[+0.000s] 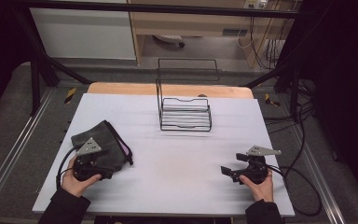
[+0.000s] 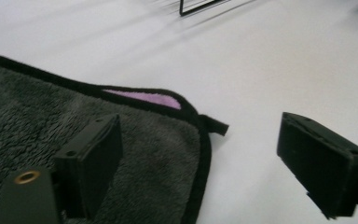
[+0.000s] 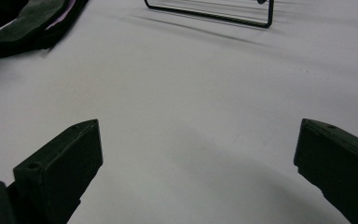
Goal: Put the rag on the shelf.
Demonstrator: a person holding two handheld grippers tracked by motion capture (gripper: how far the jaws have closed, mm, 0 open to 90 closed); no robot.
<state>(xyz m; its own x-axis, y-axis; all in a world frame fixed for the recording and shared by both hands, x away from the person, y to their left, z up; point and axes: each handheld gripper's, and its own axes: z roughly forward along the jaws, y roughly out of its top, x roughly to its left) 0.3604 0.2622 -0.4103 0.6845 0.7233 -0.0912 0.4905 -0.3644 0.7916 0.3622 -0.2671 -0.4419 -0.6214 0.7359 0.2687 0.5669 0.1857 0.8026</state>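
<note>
A dark grey folded cloth (image 1: 100,144) with black trim lies at the near left of the table (image 1: 177,154), a sliver of pink lining showing at its edge. The left gripper (image 2: 205,163) hangs over its near right corner, hiding part of it, jaws apart: one above the fabric, one above bare table. The right gripper (image 3: 196,172), near right, gapes over nothing. A wire rack (image 1: 185,113) stands far centre, blurred and cut off in both gripper views

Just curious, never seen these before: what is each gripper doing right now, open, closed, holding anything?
Left gripper: open, one jaw over the dark towel, not gripping it.
Right gripper: open, holding nothing, above the table.
</note>
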